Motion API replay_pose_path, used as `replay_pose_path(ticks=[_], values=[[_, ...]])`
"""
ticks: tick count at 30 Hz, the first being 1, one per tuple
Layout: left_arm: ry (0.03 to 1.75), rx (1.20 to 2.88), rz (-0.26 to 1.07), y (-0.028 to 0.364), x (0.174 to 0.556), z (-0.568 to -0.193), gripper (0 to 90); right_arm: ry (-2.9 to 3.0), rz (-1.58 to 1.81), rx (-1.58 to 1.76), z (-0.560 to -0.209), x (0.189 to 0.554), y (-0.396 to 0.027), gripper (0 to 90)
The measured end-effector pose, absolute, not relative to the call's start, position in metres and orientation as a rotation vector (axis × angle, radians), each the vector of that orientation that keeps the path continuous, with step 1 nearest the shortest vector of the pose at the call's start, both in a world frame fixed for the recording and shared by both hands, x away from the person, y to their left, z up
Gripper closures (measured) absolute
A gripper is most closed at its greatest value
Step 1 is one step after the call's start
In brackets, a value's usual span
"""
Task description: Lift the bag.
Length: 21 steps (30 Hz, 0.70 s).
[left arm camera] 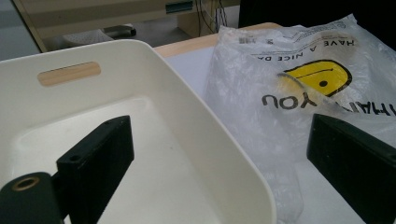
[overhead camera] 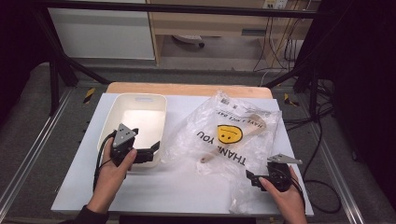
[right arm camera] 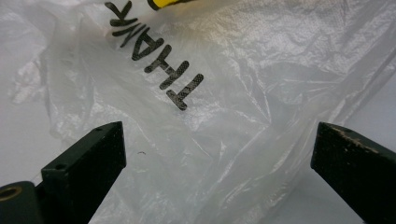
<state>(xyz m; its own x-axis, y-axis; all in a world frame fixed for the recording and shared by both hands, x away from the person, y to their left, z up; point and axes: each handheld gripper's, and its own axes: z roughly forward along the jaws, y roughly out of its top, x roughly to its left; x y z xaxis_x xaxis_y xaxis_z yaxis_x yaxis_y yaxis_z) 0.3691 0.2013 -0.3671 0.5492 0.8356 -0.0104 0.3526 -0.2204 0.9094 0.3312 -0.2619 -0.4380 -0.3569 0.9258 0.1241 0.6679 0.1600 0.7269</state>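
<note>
Near edge, right: right gripper (overhead camera: 254, 178), black, held in the person's right hand (overhead camera: 285, 198), jaws spread wide with nothing between them. It rests at the near right corner of the clear crinkled plastic bag (overhead camera: 233, 137); in the right gripper view the bag's film (right arm camera: 224, 116) lies directly under and between the jaws, the black printed word "THANK" just beyond them.

Near edge, left: left gripper (overhead camera: 152, 149), black with a grey three-cornered plate on top, held in the person's left hand (overhead camera: 109, 175). Jaws open, straddling the near right wall of the cream rectangular plastic tub (overhead camera: 161, 107); in the left gripper view one jaw sits inside the tub (left arm camera: 196, 135), the other outside over the bag (left arm camera: 280, 93).

Middle, right: the plastic bag lies flat on the white bench surface (overhead camera: 163, 186), just beside the tub, printed with a yellow smiley face (overhead camera: 229, 134) and black lettering. A pale wooden utensil (overhead camera: 233, 137) shows through the film, lying at a slant.

Middle, left: the tub stands upright, a slot handle in its far wall.

Far: wooden bench edge (overhead camera: 187, 88), then grey floor, a pale shelf unit and hanging cables.
</note>
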Motion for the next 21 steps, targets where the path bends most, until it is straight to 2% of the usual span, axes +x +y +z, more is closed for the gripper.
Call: replay_pose_path(ticks=[11, 21], values=[[0.981, 1.8, 0.611, 0.201, 0.369, -0.367, 7.2, 2.111, 0.905, 1.613, -0.453, 0.336, -0.275, 3.6], [0.984, 1.807, 0.608, 0.2, 0.369, -0.369, 7.5, 2.235, 0.944, 1.496, -0.453, 0.331, -0.252, 6.2]])
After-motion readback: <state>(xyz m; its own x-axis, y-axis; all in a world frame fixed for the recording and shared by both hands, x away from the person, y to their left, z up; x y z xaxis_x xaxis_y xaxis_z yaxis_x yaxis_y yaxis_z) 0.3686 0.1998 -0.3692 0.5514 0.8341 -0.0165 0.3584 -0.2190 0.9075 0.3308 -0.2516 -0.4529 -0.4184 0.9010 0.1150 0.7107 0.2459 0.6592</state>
